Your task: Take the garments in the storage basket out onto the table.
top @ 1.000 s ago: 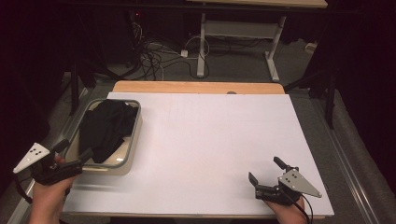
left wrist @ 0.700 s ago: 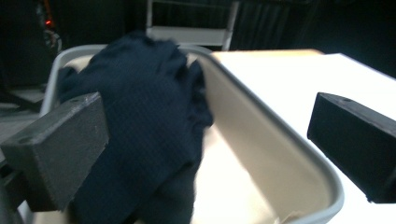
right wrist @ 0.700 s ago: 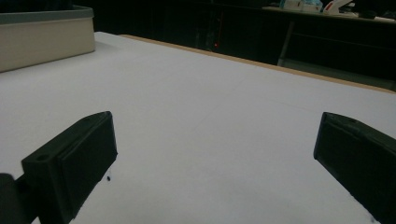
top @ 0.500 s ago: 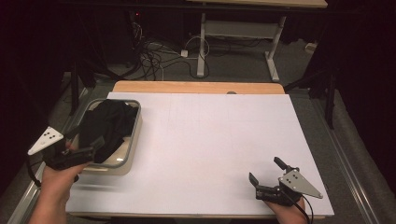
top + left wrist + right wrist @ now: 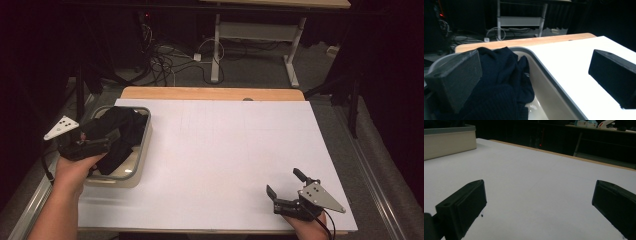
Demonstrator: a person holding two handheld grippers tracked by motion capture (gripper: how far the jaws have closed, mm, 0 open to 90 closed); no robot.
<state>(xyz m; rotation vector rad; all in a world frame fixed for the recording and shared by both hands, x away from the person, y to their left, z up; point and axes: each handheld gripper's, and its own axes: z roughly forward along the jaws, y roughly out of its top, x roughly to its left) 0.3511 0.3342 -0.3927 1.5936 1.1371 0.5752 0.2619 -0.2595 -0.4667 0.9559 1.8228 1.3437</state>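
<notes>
Black cloth (image 5: pixel 117 135) heaped in grey tray (image 5: pixel 142 150) | left tongs (image 5: pixel 107 145) agape over it | right tongs (image 5: pixel 284 189) agape, empty

The high view looks down and forward over the white table (image 5: pixel 220 160) from the person's side. The left gripper view sits close above the tray (image 5: pixel 554 82) at 9 o'clock, while the right gripper view skims low from 5 o'clock toward the tray (image 5: pixel 449 142); all 3 share it.

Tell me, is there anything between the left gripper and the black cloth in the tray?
Nothing visible. The left gripper is open at the black cloth in the tray; one jaw is beside the cloth, the other over the white table.
</notes>
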